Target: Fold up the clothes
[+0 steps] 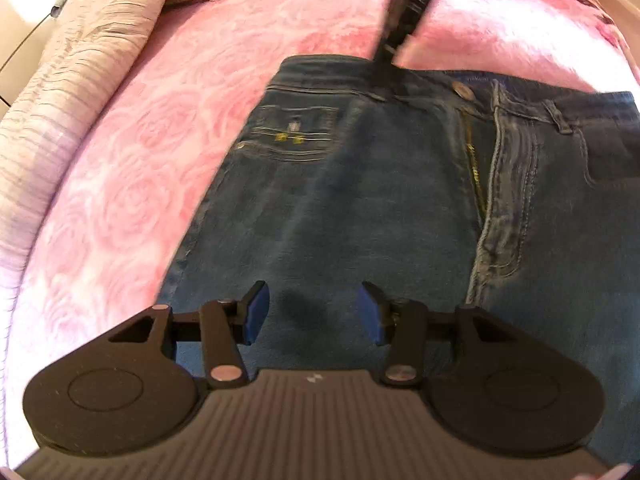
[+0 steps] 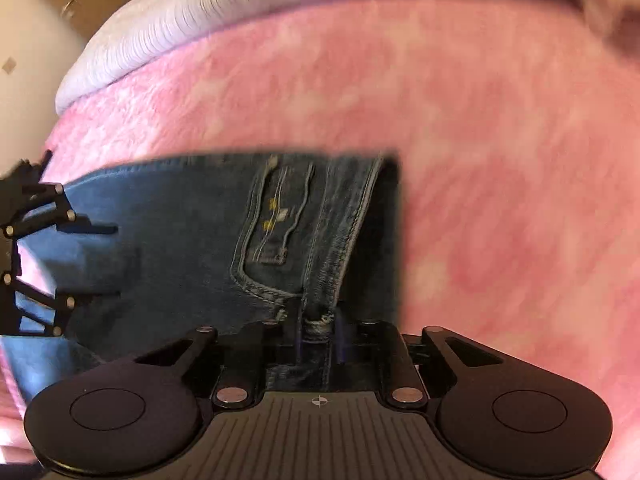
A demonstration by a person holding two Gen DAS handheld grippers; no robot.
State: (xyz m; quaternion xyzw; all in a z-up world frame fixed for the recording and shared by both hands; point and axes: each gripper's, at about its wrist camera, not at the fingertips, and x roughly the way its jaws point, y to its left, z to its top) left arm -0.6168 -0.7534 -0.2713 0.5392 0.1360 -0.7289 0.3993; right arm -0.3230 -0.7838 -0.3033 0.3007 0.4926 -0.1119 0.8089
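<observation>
I am working over a bed covered by a plush pink blanket (image 1: 132, 128) with a rose pattern; a beige crinkled quilt (image 1: 68, 80) runs along its far edge, and a pale wall or cupboard shows beyond. A pair of dark blue jeans (image 1: 360, 200) lies across the blanket, front side up, fly unzipped, waistband away from my left tool.

I judge the denim heavy and thick, limp yet inclined to hold a crease, and unlikely to slip on the fuzzy blanket. The stitched waistband and seams look like the firmest places to pinch.

My left gripper (image 1: 314, 312) hovers over the thigh area, jaws spread wide, holding nothing. My right gripper (image 2: 319, 334) is closed tight on a fold of seamed denim at the waistband edge. The right view is blurred.
</observation>
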